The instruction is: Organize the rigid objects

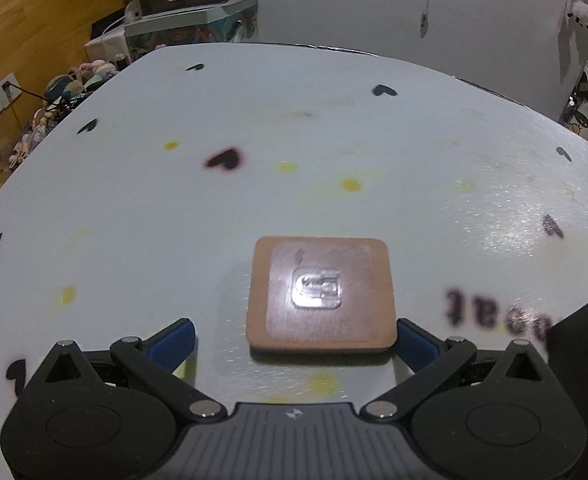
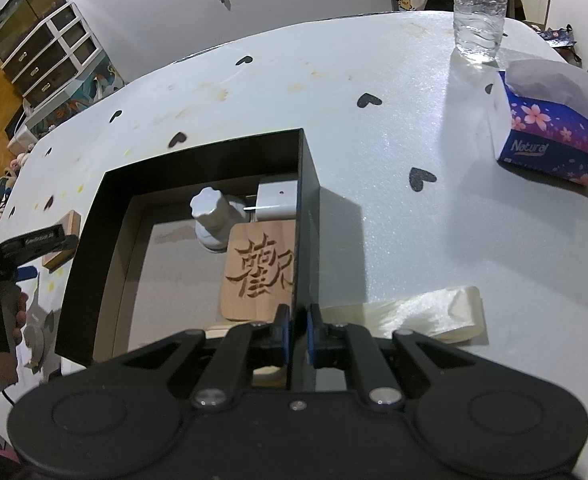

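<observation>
A square wooden coaster with a shiny metal inlay (image 1: 321, 294) lies flat on the white table (image 1: 254, 120). My left gripper (image 1: 294, 338) is open, its blue pads either side of the coaster's near edge; the right pad touches its corner. In the right wrist view the same coaster (image 2: 63, 236) lies left of a black open box (image 2: 106, 236). My right gripper (image 2: 297, 334) is shut on the box's right wall. Inside the box lie a carved wooden coaster (image 2: 260, 272), a white knob-topped piece (image 2: 212, 216) and a white charger block (image 2: 276, 200).
A water bottle (image 2: 479, 8) stands at the table's far right, with a tissue box (image 2: 550, 132) in front of it. A cream ribbon (image 2: 422, 312) lies right of my right gripper. A black object (image 1: 582, 340) sits at the left wrist view's right edge.
</observation>
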{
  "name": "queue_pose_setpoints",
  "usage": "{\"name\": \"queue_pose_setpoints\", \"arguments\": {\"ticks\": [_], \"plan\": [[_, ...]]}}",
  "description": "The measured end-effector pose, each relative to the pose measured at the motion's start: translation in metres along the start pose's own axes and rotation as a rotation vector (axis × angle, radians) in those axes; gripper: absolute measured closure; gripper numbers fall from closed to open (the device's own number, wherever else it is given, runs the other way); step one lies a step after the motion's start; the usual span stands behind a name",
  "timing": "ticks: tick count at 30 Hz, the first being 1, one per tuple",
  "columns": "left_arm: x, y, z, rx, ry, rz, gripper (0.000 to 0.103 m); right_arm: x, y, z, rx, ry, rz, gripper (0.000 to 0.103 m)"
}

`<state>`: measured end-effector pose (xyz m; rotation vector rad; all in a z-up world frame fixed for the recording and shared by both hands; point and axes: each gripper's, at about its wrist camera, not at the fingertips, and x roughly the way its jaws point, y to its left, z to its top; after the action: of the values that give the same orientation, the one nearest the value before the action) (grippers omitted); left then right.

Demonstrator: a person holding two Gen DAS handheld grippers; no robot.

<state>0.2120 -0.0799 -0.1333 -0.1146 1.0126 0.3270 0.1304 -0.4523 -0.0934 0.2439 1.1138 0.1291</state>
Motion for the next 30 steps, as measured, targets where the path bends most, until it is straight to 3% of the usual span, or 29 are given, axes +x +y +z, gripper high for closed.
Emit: {"name": "queue_pose_setpoints", "arguments": {"ticks": [4, 12, 17, 21, 30], "plan": [[0.000, 0.008, 0.000, 0.003, -0.006, 0.009, 0.000, 0.000, 0.000, 0.000, 0.001, 0.000, 0.001, 0.094], [0.003, 0.005, 0.016, 0.073, -0.060, -0.057, 0.002, 0.000, 0.000, 0.000, 0.002, 0.000, 0.001, 0.094], [0.008, 0.005, 0.025, 0.043, -0.018, -0.100, 0.024, 0.001, -0.001, 0.000, 0.005, -0.001, 0.002, 0.094], [0.004, 0.005, 0.022, 0.031, -0.009, -0.113, 0.025, 0.000, 0.000, -0.001, 0.007, -0.002, 0.000, 0.094], [-0.056, -0.009, 0.010, 0.065, -0.048, -0.273, 0.026, 0.000, 0.002, -0.001, -0.001, 0.000, -0.006, 0.094]]}}
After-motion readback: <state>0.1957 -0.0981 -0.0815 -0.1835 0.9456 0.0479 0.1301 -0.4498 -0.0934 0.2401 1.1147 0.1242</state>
